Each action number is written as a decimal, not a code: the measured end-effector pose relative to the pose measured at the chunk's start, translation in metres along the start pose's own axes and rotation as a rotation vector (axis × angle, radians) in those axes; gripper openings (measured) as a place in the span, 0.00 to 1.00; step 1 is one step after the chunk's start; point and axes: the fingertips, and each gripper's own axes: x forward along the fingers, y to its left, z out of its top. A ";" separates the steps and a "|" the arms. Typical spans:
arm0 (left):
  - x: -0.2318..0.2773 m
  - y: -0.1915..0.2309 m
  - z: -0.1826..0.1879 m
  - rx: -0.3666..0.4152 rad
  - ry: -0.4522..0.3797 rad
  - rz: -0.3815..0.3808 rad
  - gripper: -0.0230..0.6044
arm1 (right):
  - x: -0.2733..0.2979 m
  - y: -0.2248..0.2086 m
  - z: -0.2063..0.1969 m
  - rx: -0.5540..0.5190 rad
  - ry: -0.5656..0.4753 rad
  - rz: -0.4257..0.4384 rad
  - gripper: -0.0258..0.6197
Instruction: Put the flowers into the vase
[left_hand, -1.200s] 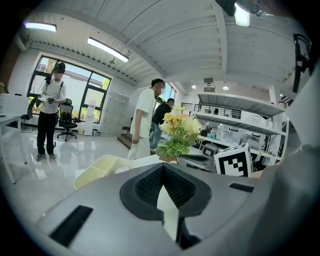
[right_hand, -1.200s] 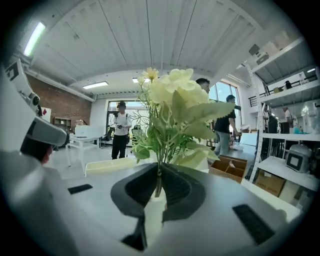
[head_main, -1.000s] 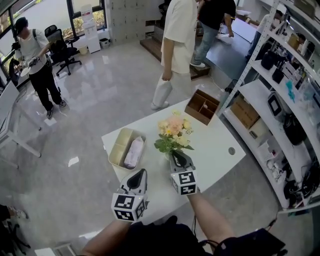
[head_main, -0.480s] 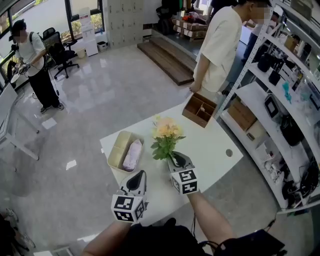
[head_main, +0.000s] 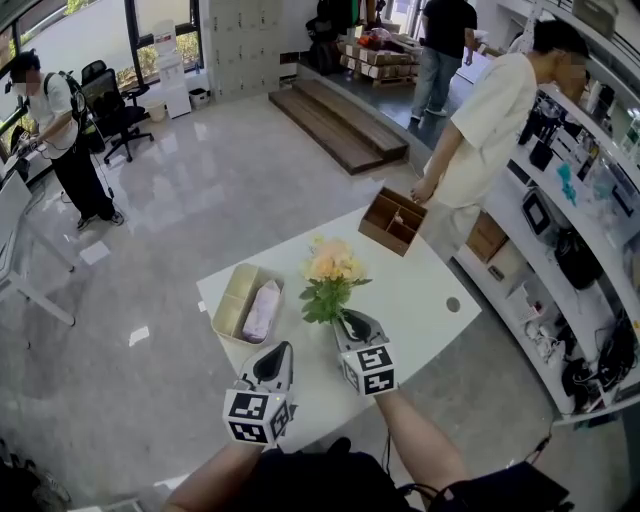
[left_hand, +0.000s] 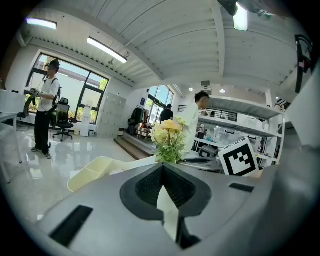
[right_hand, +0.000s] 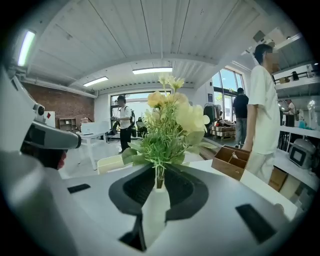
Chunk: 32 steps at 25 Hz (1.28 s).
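Since a second ago the person (head_main: 488, 130) in the cream shirt has walked from the table's far end round to the shelving (head_main: 575, 250) on the right, and the right hand-held gripper (right_hand: 159, 176) has just been opening its jaws. They stand partly apart, with the stems of the flowers (right_hand: 172, 120) and the neck of the white vase (right_hand: 153, 212) in the gap, neither squeezed. The bunch stands upright in that vase near the middle of the white table (head_main: 425, 300). The left hand-held gripper (head_main: 284, 346) hangs over the near edge, jaws together and empty. A pale tray (head_main: 230, 292) holding a pink bundle (head_main: 264, 305) lies left of the flowers; a brown wooden box (head_main: 392, 222) sits at the far edge.
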 end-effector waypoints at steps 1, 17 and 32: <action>0.001 -0.001 0.000 0.001 0.000 -0.003 0.04 | -0.004 0.000 0.002 0.004 -0.008 -0.001 0.13; 0.012 -0.040 0.012 0.064 -0.024 -0.072 0.04 | -0.111 -0.017 0.001 0.191 -0.139 -0.188 0.05; 0.015 -0.063 0.014 0.084 -0.028 -0.095 0.04 | -0.140 -0.033 -0.002 0.244 -0.161 -0.233 0.05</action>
